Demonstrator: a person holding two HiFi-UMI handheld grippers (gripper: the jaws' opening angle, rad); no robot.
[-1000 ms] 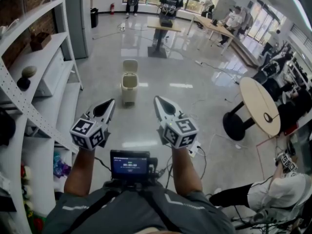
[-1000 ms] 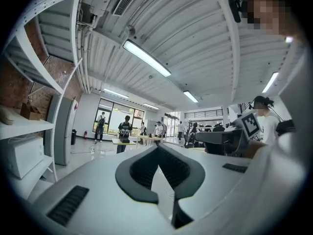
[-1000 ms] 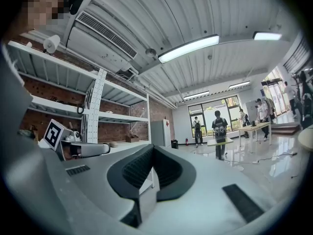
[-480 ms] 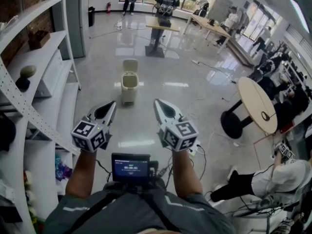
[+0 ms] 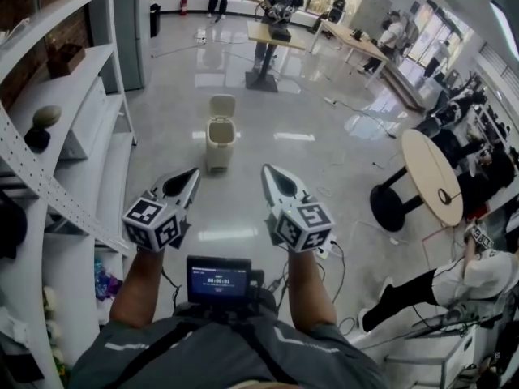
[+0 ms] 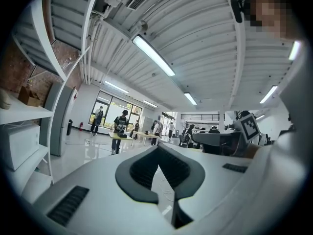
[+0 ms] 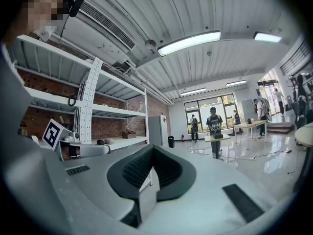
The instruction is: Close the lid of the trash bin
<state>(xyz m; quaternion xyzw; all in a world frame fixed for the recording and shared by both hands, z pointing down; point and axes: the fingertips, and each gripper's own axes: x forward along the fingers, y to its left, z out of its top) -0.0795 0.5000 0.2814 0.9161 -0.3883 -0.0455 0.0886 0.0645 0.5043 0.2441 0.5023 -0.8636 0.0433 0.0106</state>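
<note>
A small beige trash bin (image 5: pixel 219 143) stands on the glossy floor, its lid (image 5: pixel 222 105) tipped up and open. In the head view both grippers are held at chest height, well short of the bin and apart from it. My left gripper (image 5: pixel 192 173) points at the bin from the lower left with its jaws together and nothing in them. My right gripper (image 5: pixel 268 171) does the same from the lower right. Both gripper views tilt up at the ceiling, so the bin is hidden there. The left gripper (image 6: pixel 157 148) and right gripper (image 7: pixel 152 148) show their tips meeting.
A white shelf rack (image 5: pixel 73 136) with small objects runs along the left. A round table (image 5: pixel 434 173) and a seated person (image 5: pixel 478 274) are at the right. Cables (image 5: pixel 340 250) lie on the floor. People stand at desks (image 5: pixel 276 32) in the far background. A small screen (image 5: pixel 219 280) hangs at my chest.
The view has crept forward slightly, and the bin looks a little nearer. Both grippers sit a touch lower in the frame and stay shut.
</note>
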